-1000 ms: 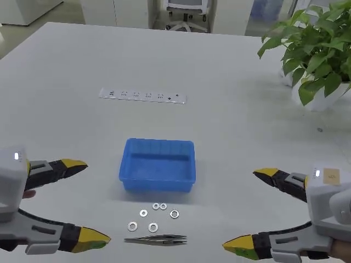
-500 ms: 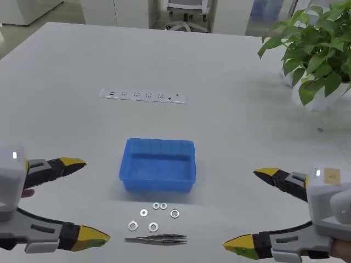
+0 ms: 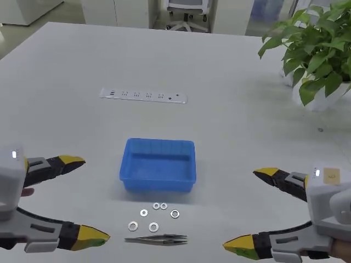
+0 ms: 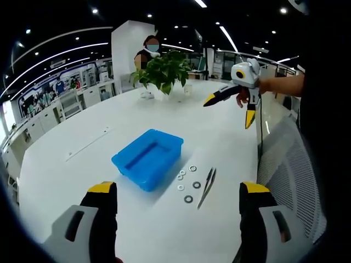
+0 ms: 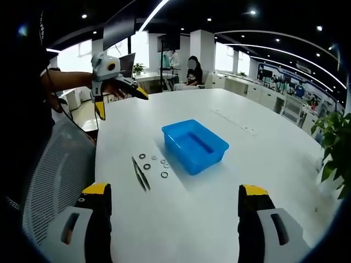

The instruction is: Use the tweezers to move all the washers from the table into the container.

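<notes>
A blue container sits mid-table, also in the left gripper view and the right gripper view. Several metal washers lie just in front of it. Steel tweezers rest on the table nearer than the washers. My left gripper is open at the lower left, well left of the washers. My right gripper is open at the lower right. Neither holds anything.
A white power strip lies beyond the container. A potted plant stands at the table's far right. An office chair is behind the table. A mesh chair back is near the table edge.
</notes>
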The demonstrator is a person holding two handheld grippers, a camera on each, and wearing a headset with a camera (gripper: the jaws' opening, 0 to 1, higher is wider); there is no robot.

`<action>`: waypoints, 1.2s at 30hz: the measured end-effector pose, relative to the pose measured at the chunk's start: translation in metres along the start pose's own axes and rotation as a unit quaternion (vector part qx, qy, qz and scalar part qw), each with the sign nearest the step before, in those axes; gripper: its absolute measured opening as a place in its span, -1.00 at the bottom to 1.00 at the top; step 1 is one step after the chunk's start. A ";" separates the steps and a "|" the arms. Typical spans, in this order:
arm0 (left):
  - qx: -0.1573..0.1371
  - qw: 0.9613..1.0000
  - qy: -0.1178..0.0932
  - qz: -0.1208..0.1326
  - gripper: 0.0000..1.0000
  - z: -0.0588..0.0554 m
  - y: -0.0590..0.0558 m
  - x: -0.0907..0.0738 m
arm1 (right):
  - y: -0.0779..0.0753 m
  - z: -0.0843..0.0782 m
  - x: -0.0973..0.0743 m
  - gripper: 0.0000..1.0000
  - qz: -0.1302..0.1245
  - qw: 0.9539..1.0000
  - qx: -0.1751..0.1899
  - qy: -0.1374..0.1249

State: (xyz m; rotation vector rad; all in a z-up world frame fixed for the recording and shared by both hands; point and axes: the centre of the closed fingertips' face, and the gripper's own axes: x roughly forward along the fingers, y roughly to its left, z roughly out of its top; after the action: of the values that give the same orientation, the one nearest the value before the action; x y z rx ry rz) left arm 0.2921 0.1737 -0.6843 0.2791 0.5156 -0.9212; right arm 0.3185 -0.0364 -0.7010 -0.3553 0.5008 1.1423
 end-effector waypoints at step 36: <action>0.043 0.997 0.033 -0.052 0.66 -0.019 -0.029 0.040 | 0.018 -0.020 0.029 0.61 0.031 0.998 -0.047 0.041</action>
State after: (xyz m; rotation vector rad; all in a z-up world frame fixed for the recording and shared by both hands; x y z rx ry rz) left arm 0.2830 0.1380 -0.7222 0.3645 0.5571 -1.0402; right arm 0.3075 -0.0171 -0.7339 -0.4725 0.5342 1.2166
